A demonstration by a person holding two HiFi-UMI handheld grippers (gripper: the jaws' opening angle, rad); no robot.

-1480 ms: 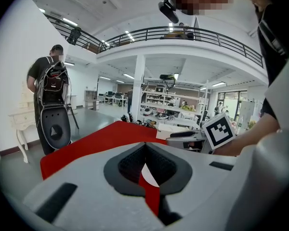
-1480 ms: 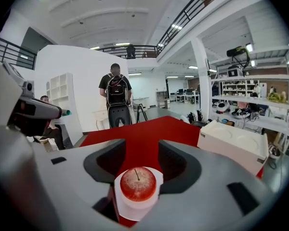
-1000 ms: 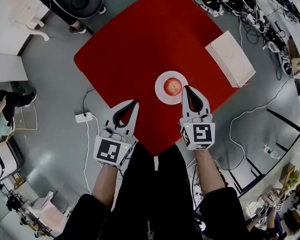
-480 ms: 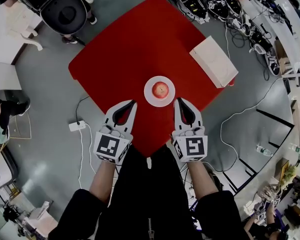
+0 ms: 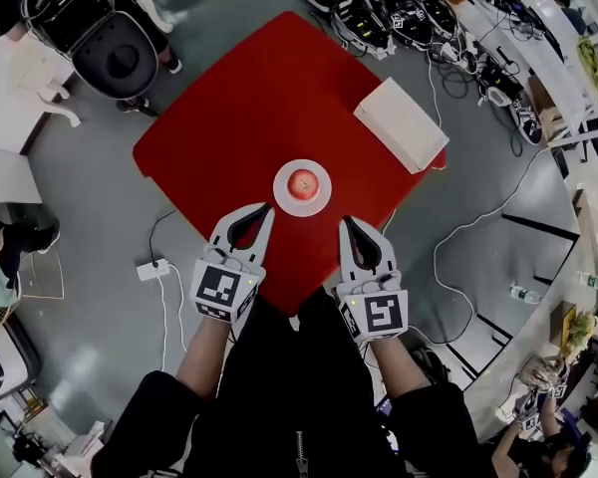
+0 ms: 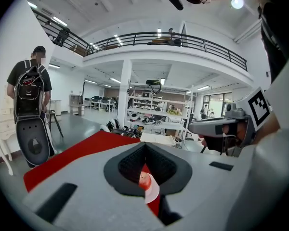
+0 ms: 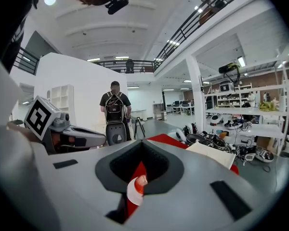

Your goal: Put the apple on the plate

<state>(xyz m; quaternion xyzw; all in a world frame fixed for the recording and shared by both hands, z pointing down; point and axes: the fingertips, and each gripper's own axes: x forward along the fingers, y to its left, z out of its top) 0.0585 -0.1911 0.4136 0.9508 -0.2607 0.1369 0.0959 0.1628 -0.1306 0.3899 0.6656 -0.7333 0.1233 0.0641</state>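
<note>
The round, glossy red apple (image 5: 302, 182) sat at the middle of the flat, round white plate (image 5: 282, 196) on the smooth, square red table (image 5: 249, 108). It had no long axis, and its stem end was too small to tell. Your left gripper (image 5: 267, 209) and right gripper (image 5: 346, 221) hung on your side of the plate, each with its fingers pressed together on nothing.

A red worktop (image 5: 229, 118) stood on a grey floor (image 5: 90, 237) beside a power strip (image 5: 151, 268). A white column (image 6: 124, 95) rose beneath a black-railed balcony (image 6: 183, 41), and a ceiling lamp (image 6: 237, 2) glared overhead.
</note>
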